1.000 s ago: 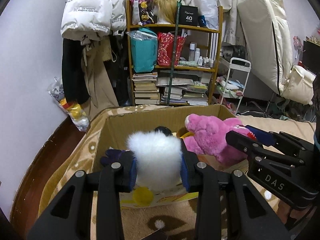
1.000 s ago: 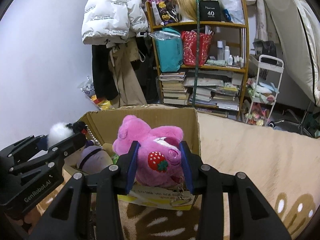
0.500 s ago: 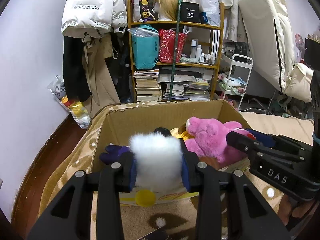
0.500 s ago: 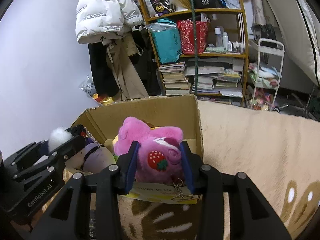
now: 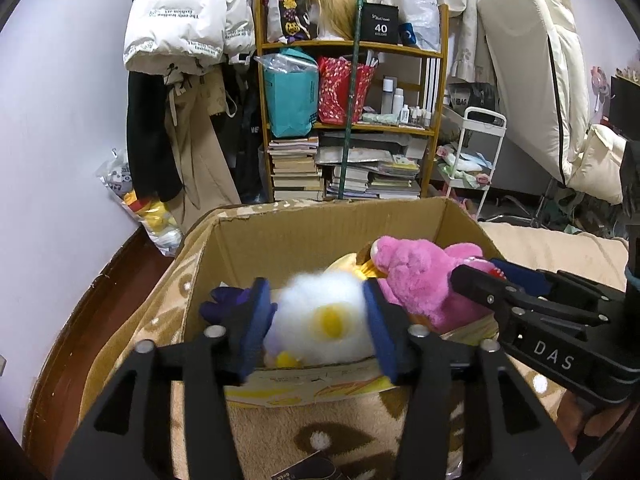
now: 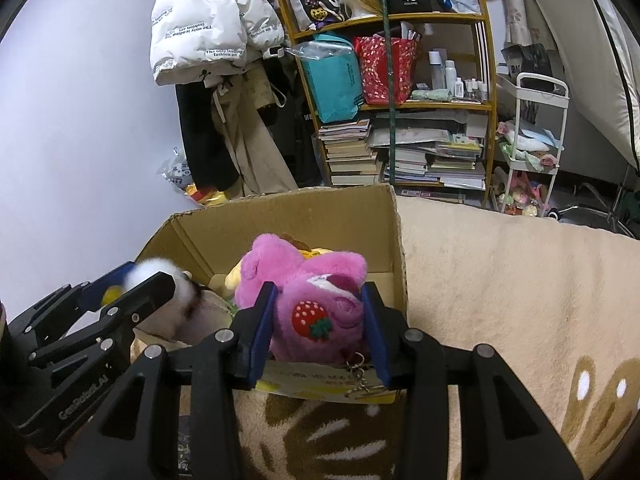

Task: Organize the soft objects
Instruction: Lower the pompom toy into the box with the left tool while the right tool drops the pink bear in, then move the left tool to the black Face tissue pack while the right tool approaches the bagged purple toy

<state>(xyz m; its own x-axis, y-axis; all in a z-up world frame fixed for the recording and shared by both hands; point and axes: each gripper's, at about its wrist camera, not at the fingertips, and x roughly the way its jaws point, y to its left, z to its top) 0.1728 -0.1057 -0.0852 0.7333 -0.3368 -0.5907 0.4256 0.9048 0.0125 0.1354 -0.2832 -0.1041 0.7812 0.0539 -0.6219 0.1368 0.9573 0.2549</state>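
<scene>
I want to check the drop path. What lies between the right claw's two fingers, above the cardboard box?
The pink plush bear with a strawberry patch sits between the opening right claw, over the cardboard box, in the right wrist view.

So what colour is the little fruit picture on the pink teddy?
Red strawberry with green leaves, clearest in the right wrist view.

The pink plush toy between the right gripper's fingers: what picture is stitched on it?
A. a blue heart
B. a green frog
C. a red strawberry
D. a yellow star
C: the pink plush toy shows a red strawberry with green leaves, facing the right wrist camera.
</scene>
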